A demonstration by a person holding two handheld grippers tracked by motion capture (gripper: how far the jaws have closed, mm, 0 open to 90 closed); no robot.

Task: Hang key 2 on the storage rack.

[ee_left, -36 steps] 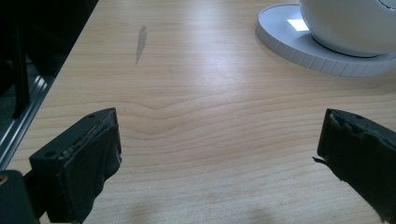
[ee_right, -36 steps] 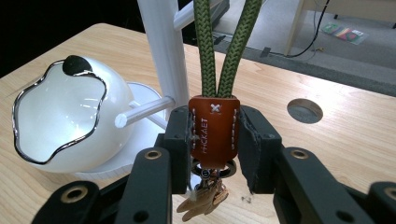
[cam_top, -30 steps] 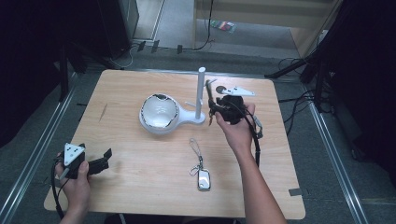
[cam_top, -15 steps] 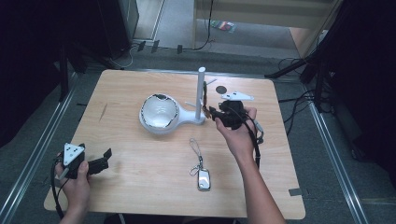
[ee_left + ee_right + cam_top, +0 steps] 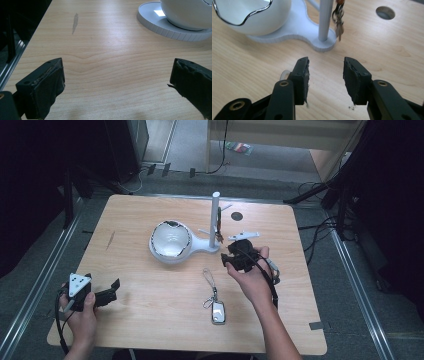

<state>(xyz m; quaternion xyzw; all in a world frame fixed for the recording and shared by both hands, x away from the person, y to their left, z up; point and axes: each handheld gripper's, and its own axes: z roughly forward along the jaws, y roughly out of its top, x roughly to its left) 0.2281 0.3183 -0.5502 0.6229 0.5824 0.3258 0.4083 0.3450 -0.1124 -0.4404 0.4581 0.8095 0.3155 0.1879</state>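
Note:
A white stand (image 5: 202,246) carries a bowl (image 5: 171,240) and an upright post (image 5: 215,217) at mid-table. A bunch of keys (image 5: 339,17) hangs beside the post (image 5: 325,20). A key fob on a lanyard (image 5: 217,311) lies flat nearer the front edge. My right gripper (image 5: 229,259) sits just right of the stand's foot and points at the post. In the right gripper view its jaws (image 5: 326,61) have just been opening and hold nothing. My left gripper (image 5: 109,292) rests wide open at the front left, over bare wood (image 5: 117,65).
The table (image 5: 150,330) has a round cable hole (image 5: 237,215) behind the post, also seen as the hole (image 5: 385,12). A metal rail (image 5: 45,280) runs along the floor on the left. Cables lie on the floor at the right.
My right gripper has drawn back from the post toward the near edge. The left hand has not moved.

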